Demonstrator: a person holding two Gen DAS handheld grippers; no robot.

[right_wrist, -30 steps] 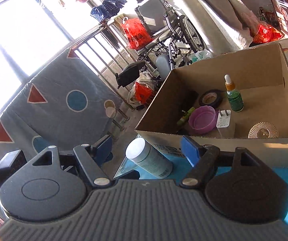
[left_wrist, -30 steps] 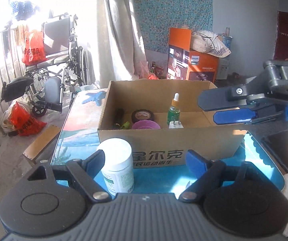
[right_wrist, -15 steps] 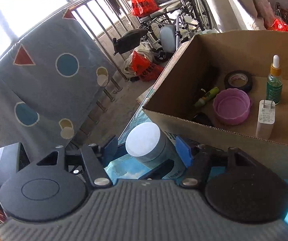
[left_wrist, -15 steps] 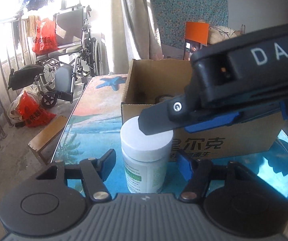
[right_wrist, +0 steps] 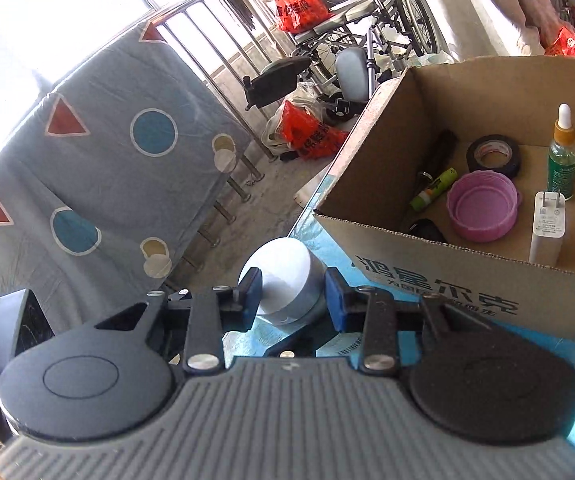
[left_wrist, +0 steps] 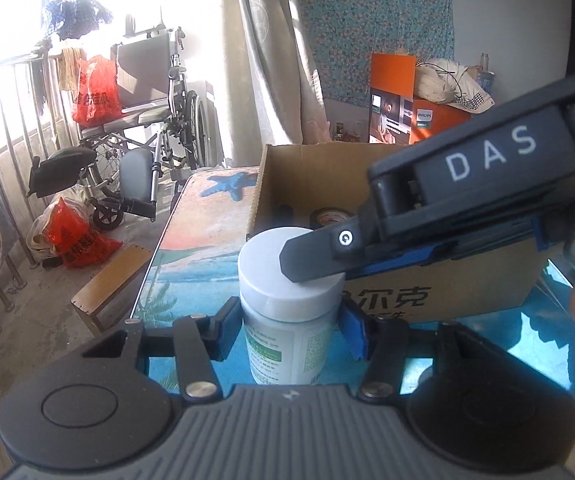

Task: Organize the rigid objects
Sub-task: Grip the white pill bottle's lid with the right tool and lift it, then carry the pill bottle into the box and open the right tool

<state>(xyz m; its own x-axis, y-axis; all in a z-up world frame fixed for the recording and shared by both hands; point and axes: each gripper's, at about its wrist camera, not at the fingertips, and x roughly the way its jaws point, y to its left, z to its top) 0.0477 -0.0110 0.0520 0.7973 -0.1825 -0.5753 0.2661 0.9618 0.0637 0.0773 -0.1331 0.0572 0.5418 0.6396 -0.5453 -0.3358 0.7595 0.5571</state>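
A white pill bottle with a white cap and green label stands upright on the blue table in front of a cardboard box. My left gripper is shut on the bottle's body. My right gripper comes from the right and above, and its blue pads sit against both sides of the white cap. In the left wrist view the right gripper's black finger lies across the cap. The box holds a black tape roll, a purple lid, a dropper bottle and a white charger.
The table edge runs along the left, with floor below. A wheelchair and red bags stand beyond it. A patterned blue cloth hangs at left. An orange carton stands behind the box.
Both grippers have closed in on the white bottle: the left on its body, the right down onto its cap. One second ago both were open and the right was above the box.
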